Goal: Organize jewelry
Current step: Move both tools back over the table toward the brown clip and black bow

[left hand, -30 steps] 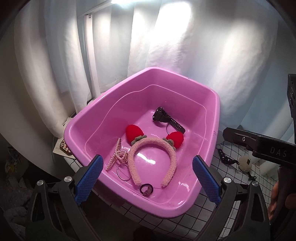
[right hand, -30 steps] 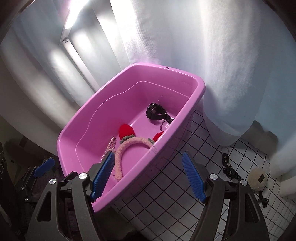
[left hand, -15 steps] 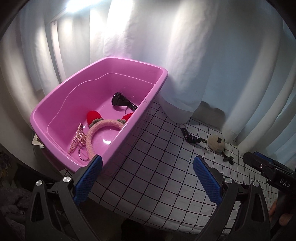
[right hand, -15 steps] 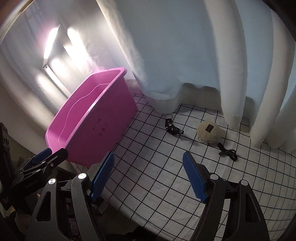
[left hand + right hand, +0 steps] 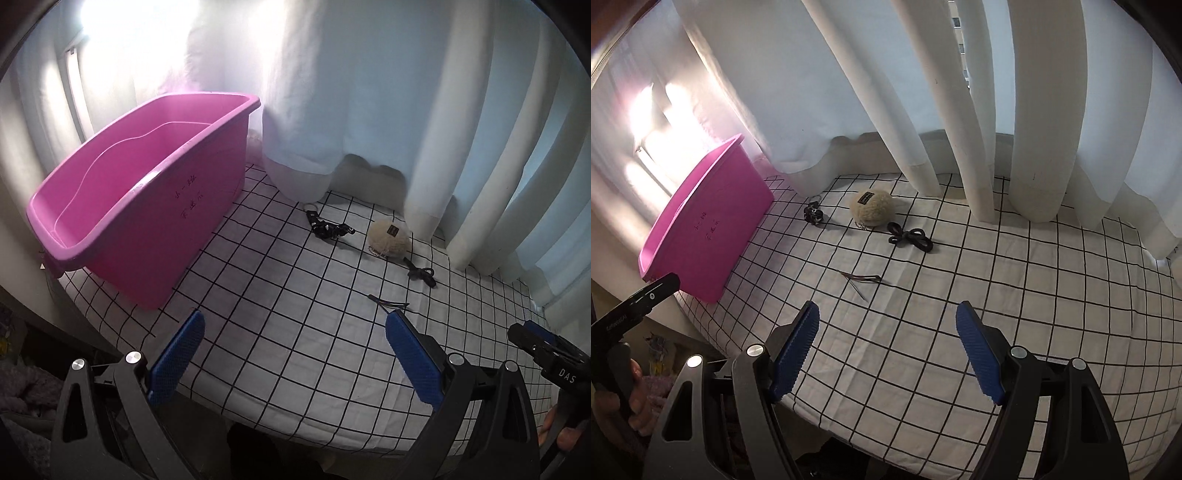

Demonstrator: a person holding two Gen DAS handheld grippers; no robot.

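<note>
Left wrist view: left gripper [image 5: 293,360] fingers spread, empty, above the checked surface [image 5: 295,332]; pink tub [image 5: 147,206] alongside as destination. Right wrist view: right gripper [image 5: 886,354] fingers spread, empty, facing the hair clip [image 5: 862,278], black bow [image 5: 910,238] and pompom [image 5: 871,206], likely next pickups.

We carry two matching black grippers. The left gripper [image 5: 293,360] and right gripper [image 5: 886,350] each have angular black arms with triangular cut-outs, round silver screws at the pivots, and blue ribbed pads [image 5: 977,358] lining the fingers. White lettering marks each one's black side, readable as "DAS" on the right one.
</note>
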